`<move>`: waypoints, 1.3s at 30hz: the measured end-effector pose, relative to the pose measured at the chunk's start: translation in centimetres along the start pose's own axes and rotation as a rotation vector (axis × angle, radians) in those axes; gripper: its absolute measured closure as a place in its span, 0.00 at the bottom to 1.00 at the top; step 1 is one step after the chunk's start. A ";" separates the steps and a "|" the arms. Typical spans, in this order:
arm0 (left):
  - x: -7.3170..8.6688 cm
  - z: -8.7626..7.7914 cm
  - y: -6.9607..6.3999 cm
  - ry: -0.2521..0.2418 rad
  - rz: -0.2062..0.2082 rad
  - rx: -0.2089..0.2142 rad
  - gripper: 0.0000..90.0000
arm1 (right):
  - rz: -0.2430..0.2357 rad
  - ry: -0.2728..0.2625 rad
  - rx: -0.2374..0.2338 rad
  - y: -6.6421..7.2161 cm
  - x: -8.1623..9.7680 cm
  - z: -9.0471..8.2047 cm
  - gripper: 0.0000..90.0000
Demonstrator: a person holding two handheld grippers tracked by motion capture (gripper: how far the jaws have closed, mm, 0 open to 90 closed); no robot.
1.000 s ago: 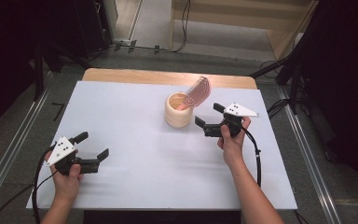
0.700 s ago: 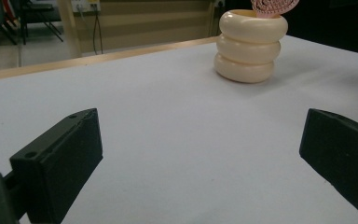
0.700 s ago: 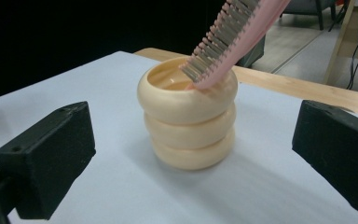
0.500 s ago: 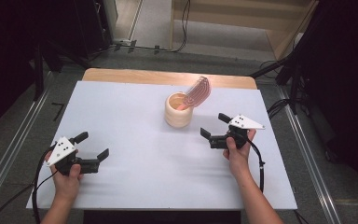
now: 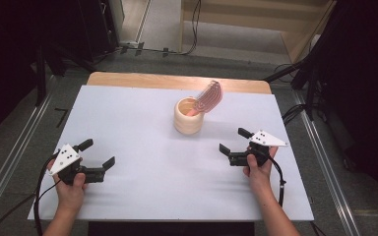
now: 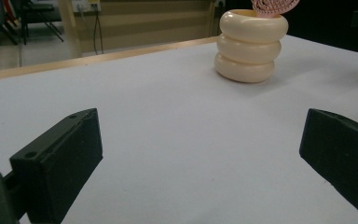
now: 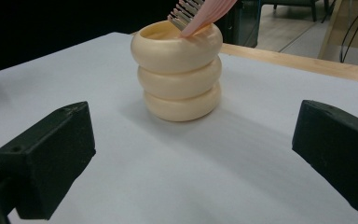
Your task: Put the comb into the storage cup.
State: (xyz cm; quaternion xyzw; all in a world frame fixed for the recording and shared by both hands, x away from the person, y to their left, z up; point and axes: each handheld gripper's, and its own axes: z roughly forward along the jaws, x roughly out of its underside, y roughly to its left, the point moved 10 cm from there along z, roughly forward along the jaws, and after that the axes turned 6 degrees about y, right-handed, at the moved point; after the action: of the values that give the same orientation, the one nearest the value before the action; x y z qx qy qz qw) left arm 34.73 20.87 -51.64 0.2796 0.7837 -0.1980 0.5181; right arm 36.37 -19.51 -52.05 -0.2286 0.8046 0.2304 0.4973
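Glossy cream three-ring holder [image 5: 189,117] — ribbed pink brush [image 5: 208,97] inside.

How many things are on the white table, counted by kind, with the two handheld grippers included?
Cream ringed holder: 1
Pink brush standing in the holder: 1
Handheld grippers, left gripper and right gripper, both open: 2
Total: 4
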 end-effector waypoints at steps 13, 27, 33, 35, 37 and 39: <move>0.0 0.0 0.0 0.001 0.006 0.002 0.00 | -0.011 0.003 0.004 0.0 1.6 -2.0 0.00; 0.0 -0.1 0.0 0.002 0.007 0.002 0.00 | -0.011 0.010 0.013 -0.4 2.8 -3.2 0.00; 0.0 -0.1 -0.1 0.003 0.009 0.001 0.00 | -0.001 0.004 0.025 -0.8 3.1 -4.1 0.00; 0.0 -0.1 -0.1 0.003 0.009 -0.001 0.00 | 0.002 0.003 0.032 -0.9 3.2 -4.4 0.00; 0.0 -0.1 -0.1 0.003 0.010 -0.002 0.00 | 0.002 0.002 0.033 -1.1 3.4 -4.8 0.00; 0.0 0.0 -0.1 0.002 0.011 -0.001 0.00 | 0.004 0.003 0.038 -1.2 3.6 -5.1 0.00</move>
State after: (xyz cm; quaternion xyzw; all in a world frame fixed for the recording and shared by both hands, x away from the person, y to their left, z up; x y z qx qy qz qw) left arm 34.65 20.84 -51.65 0.2836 0.7828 -0.1945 0.5186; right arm 32.11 -24.03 -53.49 -0.2179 0.8099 0.2159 0.4999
